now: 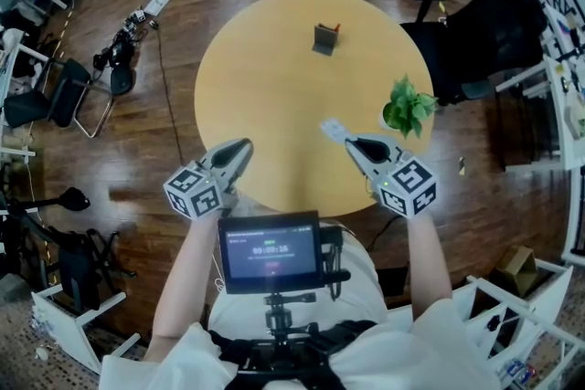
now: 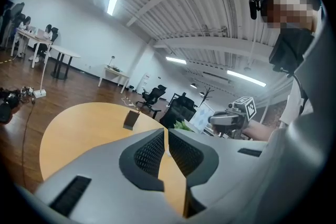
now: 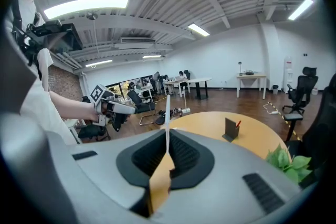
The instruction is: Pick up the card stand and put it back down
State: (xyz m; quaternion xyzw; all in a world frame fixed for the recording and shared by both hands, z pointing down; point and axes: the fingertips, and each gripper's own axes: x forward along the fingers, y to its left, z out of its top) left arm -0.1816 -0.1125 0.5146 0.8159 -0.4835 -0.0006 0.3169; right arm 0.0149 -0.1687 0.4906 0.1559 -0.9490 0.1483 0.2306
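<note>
Left gripper (image 2: 166, 132) jaws together, empty; card stand (image 2: 130, 119) sits well ahead on the table (image 2: 73, 134); right gripper (image 3: 167, 132) pinches a thin white card (image 3: 167, 110), stand ahead-right; in the head view, stand far beyond both; lift and set-down apparently remain.

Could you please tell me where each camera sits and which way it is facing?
Head view: on the person's head, facing steeply down at the round table; shows both forearms, left gripper, right gripper.
Left gripper view: on the left gripper, facing along its jaws toward the card stand; the person's torso at right.
Right gripper view: on the right gripper, facing along jaws pinching a white card; the person's left arm at left.
Shared: all three show the card stand.
</note>
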